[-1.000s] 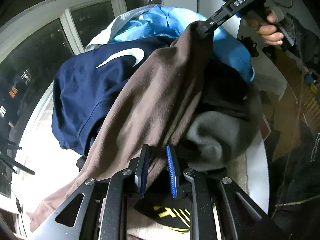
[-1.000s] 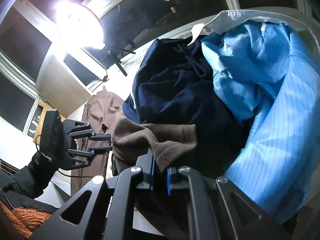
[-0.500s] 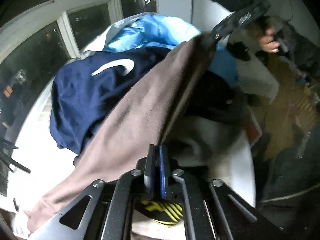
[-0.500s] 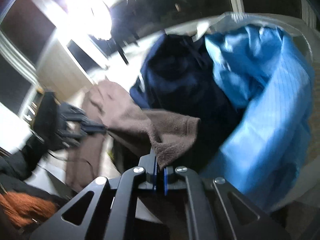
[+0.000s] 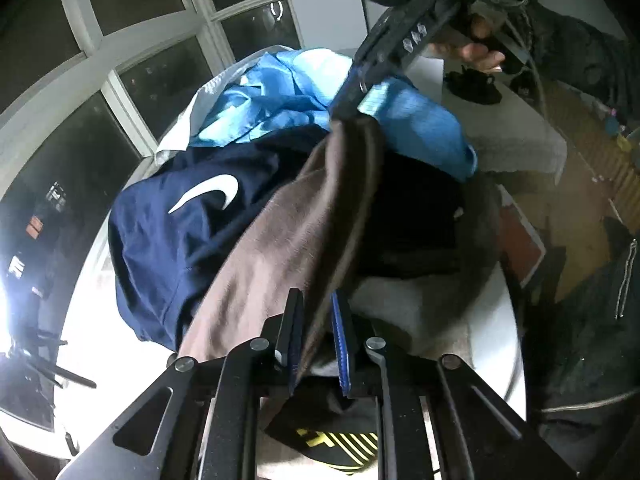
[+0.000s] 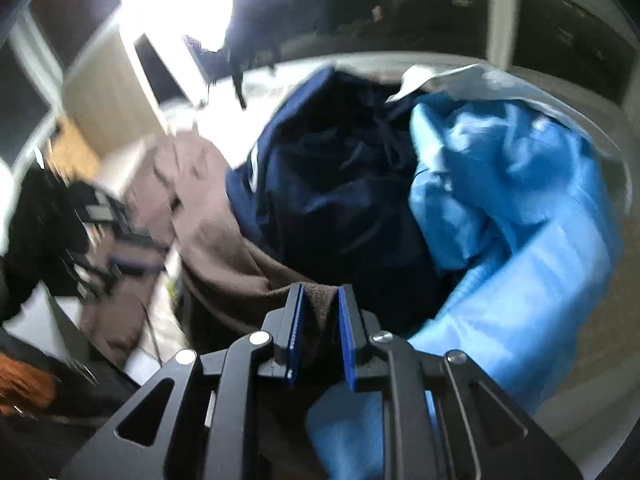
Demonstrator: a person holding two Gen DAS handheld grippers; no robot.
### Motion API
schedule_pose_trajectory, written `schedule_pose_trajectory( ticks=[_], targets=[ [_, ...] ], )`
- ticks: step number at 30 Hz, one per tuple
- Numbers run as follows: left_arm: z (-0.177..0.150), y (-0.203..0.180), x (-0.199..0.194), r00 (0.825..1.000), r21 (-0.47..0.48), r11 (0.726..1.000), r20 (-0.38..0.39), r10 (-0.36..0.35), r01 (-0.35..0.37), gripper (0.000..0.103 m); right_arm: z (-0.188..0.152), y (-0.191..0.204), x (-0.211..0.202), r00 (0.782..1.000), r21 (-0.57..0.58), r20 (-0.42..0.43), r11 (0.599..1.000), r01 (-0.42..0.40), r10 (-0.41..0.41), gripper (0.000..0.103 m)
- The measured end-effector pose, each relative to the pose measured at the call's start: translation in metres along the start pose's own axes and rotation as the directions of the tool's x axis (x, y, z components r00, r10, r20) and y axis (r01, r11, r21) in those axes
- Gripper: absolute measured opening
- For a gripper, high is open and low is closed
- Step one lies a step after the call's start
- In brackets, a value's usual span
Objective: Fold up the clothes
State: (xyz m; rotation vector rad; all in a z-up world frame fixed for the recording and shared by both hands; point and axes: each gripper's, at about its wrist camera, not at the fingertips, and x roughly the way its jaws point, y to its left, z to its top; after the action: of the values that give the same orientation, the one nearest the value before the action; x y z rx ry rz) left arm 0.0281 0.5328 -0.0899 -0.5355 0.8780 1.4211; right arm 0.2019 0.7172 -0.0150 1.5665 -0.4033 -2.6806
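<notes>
A brown garment (image 5: pixel 288 232) stretches across a heap of clothes between my two grippers. The left gripper (image 5: pixel 316 296) has its jaws opening. The brown cloth runs loosely through the gap, and the inner face of the right-hand blue pad (image 5: pixel 340 340) is bare. My right gripper (image 6: pixel 319 290) has a bunched brown corner (image 6: pixel 320 304) filling the space between its pads, and its jaws are opening too. In the left wrist view the right gripper (image 5: pixel 352 108) holds that corner up above the pile. The left gripper (image 6: pixel 132 256) shows blurred at the left of the right wrist view.
Under the brown cloth lie a navy top with a white swoosh (image 5: pixel 172 240), a light blue striped shirt (image 5: pixel 420 128) and a black garment (image 5: pixel 412 220). They rest on a round white table (image 5: pixel 92 320) beside dark windows (image 5: pixel 160 80). A hand (image 5: pixel 476 52) grips the right tool.
Both pairs of jaws stand wider than half a second ago, when they were pressed together. The left gripper has risen. The right gripper has rolled, and its bunch of cloth now sits deeper between the pads.
</notes>
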Motion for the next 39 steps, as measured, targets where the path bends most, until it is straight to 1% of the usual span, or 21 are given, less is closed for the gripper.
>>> schedule_pose_trajectory(
  ticks=[1,3,4,6,8,10,12,14,15,17,18,21,25,28,29,30,31,33,35,37,39],
  targets=[
    [0.001,0.001,0.000,1.000,-0.005,1.000,0.002,0.005,-0.005,0.015,0.002,0.002,0.003,1.000,-0.027,-0.024,1.000,-0.003,0.003,0.017],
    [0.004,0.005,0.002,1.000,-0.019,1.000,0.010,0.012,-0.011,0.015,-0.005,0.009,-0.014,0.991,-0.055,-0.012,0.989,-0.134,0.133,0.017],
    [0.004,0.007,0.003,1.000,-0.030,0.999,0.017,0.013,-0.013,0.016,-0.010,0.013,-0.019,0.991,-0.080,-0.020,0.988,-0.134,0.132,0.017],
    [0.006,0.010,0.006,1.000,-0.048,0.999,0.026,0.012,-0.011,0.017,-0.021,0.010,-0.012,0.991,-0.087,-0.104,0.992,-0.090,0.081,0.017],
    [0.009,0.007,0.019,1.000,-0.051,0.999,0.017,-0.019,0.020,0.018,-0.032,0.007,-0.005,0.982,-0.098,-0.185,0.994,-0.047,0.028,0.017],
    [0.006,-0.002,0.034,0.998,-0.033,0.998,-0.026,-0.053,0.052,0.016,-0.036,-0.002,-0.005,0.977,-0.103,-0.205,0.994,0.032,-0.053,0.017],
    [0.000,-0.017,0.049,0.993,0.002,0.996,-0.078,-0.091,0.091,0.017,-0.022,-0.007,-0.022,0.995,-0.057,-0.102,0.998,-0.003,-0.003,0.017],
    [-0.003,-0.026,0.051,0.993,0.029,0.996,-0.088,-0.078,0.081,0.019,-0.004,-0.007,-0.031,0.999,-0.060,-0.003,0.997,-0.039,0.039,0.017],
    [-0.004,-0.026,0.048,0.994,0.024,0.997,-0.083,-0.076,0.078,0.019,0.006,-0.002,-0.028,0.999,-0.093,0.024,0.995,-0.043,0.046,0.017],
    [-0.003,-0.022,0.039,0.995,-0.001,0.997,-0.069,-0.077,0.078,0.020,0.016,0.009,-0.009,0.999,-0.164,-0.010,0.986,-0.033,0.032,0.017],
    [-0.003,-0.020,0.035,0.995,-0.014,0.997,-0.062,-0.078,0.077,0.020,0.017,0.016,0.004,0.999,-0.212,-0.047,0.977,-0.026,0.016,0.017],
    [-0.009,-0.005,0.023,0.998,-0.060,0.997,-0.043,-0.046,0.044,0.022,0.018,0.036,0.036,0.992,-0.342,-0.125,0.940,-0.015,-0.030,0.017],
    [-0.020,0.016,0.009,1.000,-0.130,0.991,-0.026,-0.005,0.001,0.024,0.016,0.048,0.054,0.985,-0.438,-0.130,0.898,0.043,-0.111,0.019],
    [-0.031,0.031,0.015,0.998,-0.173,0.984,-0.048,0.031,-0.038,0.024,0.013,0.050,0.059,0.979,-0.443,-0.156,0.895,0.047,-0.129,0.018],
    [-0.034,0.036,0.019,0.998,-0.178,0.983,-0.059,0.038,-0.048,0.024,0.011,0.052,0.059,0.978,-0.445,-0.157,0.894,0.053,-0.136,0.015],
    [-0.036,0.039,0.022,0.997,-0.183,0.982,-0.066,0.043,-0.054,0.024,0.008,0.054,0.060,0.977,-0.446,-0.157,0.893,0.059,-0.143,0.002],
    [-0.037,0.043,0.024,0.997,-0.193,0.980,-0.065,0.036,-0.048,0.024,0.006,0.056,0.060,0.976,-0.448,-0.159,0.892,0.064,-0.150,0.002],
    [-0.038,0.050,0.028,0.998,-0.214,0.977,-0.057,0.010,-0.022,0.024,0.002,0.060,0.051,0.978,-0.435,-0.161,0.899,0.047,-0.129,0.002],
    [-0.033,0.051,0.034,0.999,-0.218,0.976,-0.047,-0.028,0.018,0.030,0.001,0.062,0.038,0.983,-0.428,-0.122,0.901,0.074,-0.139,0.002],
    [-0.029,0.045,0.043,0.997,-0.186,0.982,-0.059,-0.047,0.035,0.030,0.004,0.059,0.026,0.987,-0.425,-0.074,0.900,0.097,-0.141,0.002],
    [-0.026,0.040,0.050,0.996,-0.160,0.986,-0.070,-0.055,0.043,0.030,0.007,0.053,0.025,0.984,-0.426,-0.096,0.900,0.094,-0.148,0.005]
  ],
)
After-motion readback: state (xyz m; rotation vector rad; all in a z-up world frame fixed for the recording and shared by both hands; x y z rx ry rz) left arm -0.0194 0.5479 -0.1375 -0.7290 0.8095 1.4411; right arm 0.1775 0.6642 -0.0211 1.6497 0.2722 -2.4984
